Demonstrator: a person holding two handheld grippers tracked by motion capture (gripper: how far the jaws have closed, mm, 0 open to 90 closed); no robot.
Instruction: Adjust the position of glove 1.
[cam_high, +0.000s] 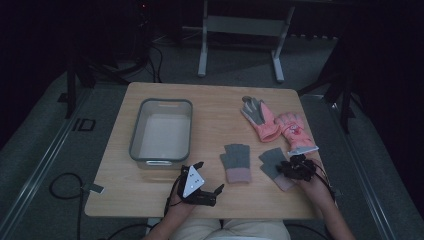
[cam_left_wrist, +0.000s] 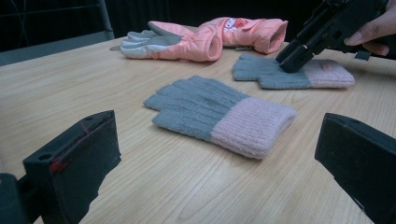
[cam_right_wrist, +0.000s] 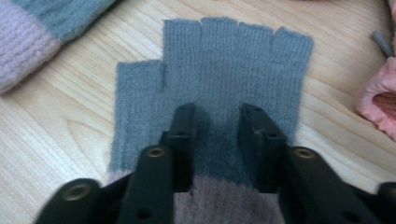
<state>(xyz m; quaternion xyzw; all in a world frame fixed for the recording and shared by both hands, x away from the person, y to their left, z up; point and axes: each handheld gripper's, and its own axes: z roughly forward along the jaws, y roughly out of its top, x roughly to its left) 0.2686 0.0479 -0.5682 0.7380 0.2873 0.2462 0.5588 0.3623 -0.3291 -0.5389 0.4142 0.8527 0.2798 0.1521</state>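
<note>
Grey-and-pink knit gloves lie flat on the wooden table (cam_high: 150, 197) in the high view, near the empty tub (cam_high: 161, 131) – likely their destination; the left gripper (cam_high: 202, 187) rests beside the near glove (cam_high: 235, 162), jaws spread wide, holding nothing. Its own view shows the right gripper (cam_left_wrist: 290, 59) planted on the far glove (cam_left_wrist: 289, 73); the right gripper view has the jaws pressed into that knit, part-open with a fold between them – not yet pinched.

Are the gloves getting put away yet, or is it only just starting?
Just starting. The tub holds nothing yet. The right gripper is down on one grey glove, jaws either side of a fold, not pinched yet. The other grey glove and two pink gloves lie on the table.
</note>
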